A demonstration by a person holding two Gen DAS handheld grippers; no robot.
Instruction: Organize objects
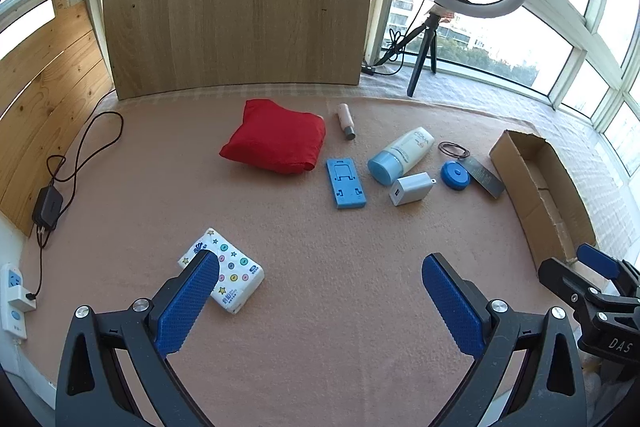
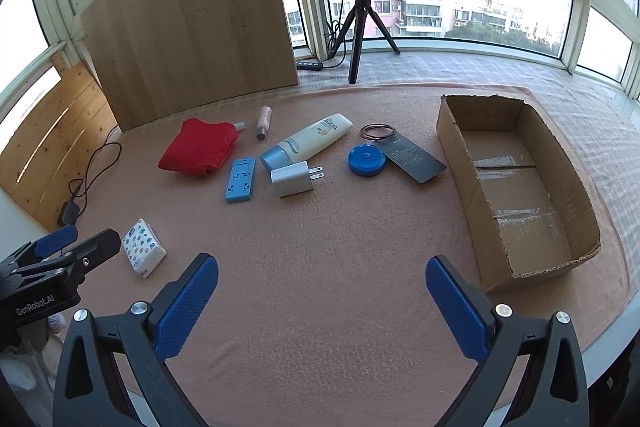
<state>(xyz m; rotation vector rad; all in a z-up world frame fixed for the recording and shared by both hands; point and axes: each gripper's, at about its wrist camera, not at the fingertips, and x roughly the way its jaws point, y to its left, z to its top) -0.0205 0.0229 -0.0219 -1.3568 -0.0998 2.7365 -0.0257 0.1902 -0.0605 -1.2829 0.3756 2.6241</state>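
The left gripper [image 1: 320, 287] is seen with its blue-padded jaws spread wide and nothing between them, above a pink felt-like mat [image 1: 320, 307]; its left finger overlaps, in view, a white tissue packet printed with coloured dots and stars [image 1: 236, 273], though contact cannot be confirmed. The right gripper [image 2: 322, 291] is likewise spread wide and empty, poised over bare mat. An open brown cardboard box [image 2: 460, 131] is noted at the mat's right edge, with nothing inside but tape strips. The loose items are found grouped toward the mat's far middle: a folded red cloth [image 2: 198, 149], a small pink cylindrical tube [image 2: 263, 123], a blue plastic phone stand lying flat [image 2: 240, 179], a white and blue lotion tube [image 2: 308, 143], a white wall charger [image 2: 294, 179] just beside the lotion tube's cap, a round blue tape measure [image 2: 366, 159], a dark card [image 2: 412, 159] and thin dark hair ties [image 2: 376, 131].
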